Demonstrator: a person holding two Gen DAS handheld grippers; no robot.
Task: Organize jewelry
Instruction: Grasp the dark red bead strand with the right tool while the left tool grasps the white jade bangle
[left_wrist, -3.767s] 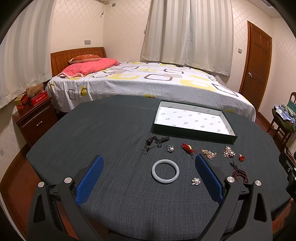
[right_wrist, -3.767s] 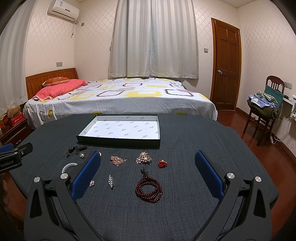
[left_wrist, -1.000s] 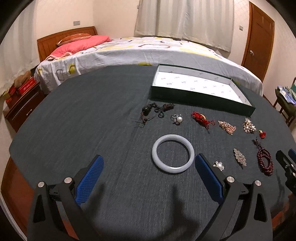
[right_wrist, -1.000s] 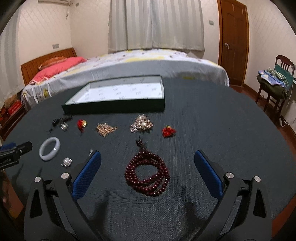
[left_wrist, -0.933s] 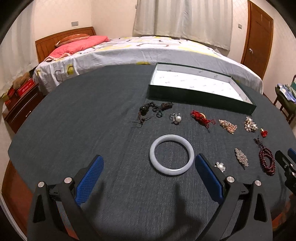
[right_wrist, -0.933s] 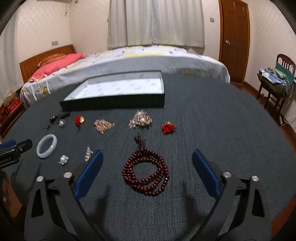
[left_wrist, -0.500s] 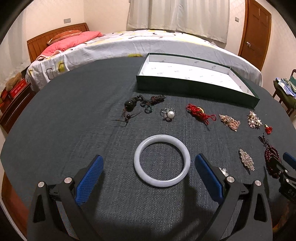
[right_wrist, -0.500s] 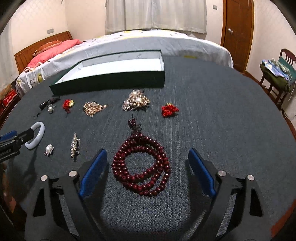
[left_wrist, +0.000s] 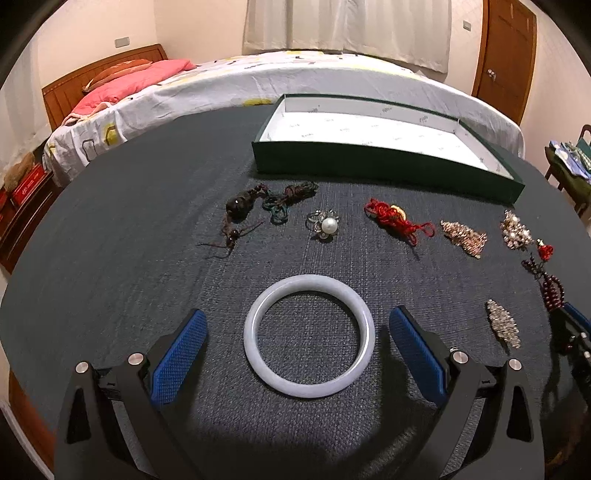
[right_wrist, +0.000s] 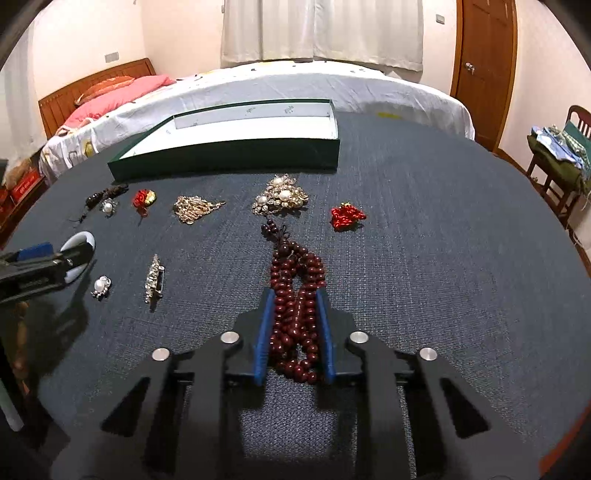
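A white jade bangle (left_wrist: 309, 335) lies flat on the dark table cloth (left_wrist: 129, 229), between the wide-open blue pads of my left gripper (left_wrist: 295, 325); the pads do not touch it. It also shows in the right wrist view (right_wrist: 79, 242). My right gripper (right_wrist: 295, 299) is shut on a dark red bead bracelet (right_wrist: 295, 280), squeezing its strands together on the cloth. The open green box (left_wrist: 388, 166) with a white lining stands at the back, empty.
Loose pieces lie in a row before the box: dark cord beads (left_wrist: 243, 206), pearl ring (left_wrist: 325, 224), red knot (left_wrist: 395, 218), gold brooch (right_wrist: 195, 208), pearl brooch (right_wrist: 280, 199), red charm (right_wrist: 345, 218), a crystal pin (right_wrist: 154, 278), a small pearl brooch (right_wrist: 100, 286). A bed (left_wrist: 258, 77) is behind.
Both grippers came down and forward. My right gripper closed from wide open onto the red bead bracelet. My left gripper moved closer until its open pads flank the bangle.
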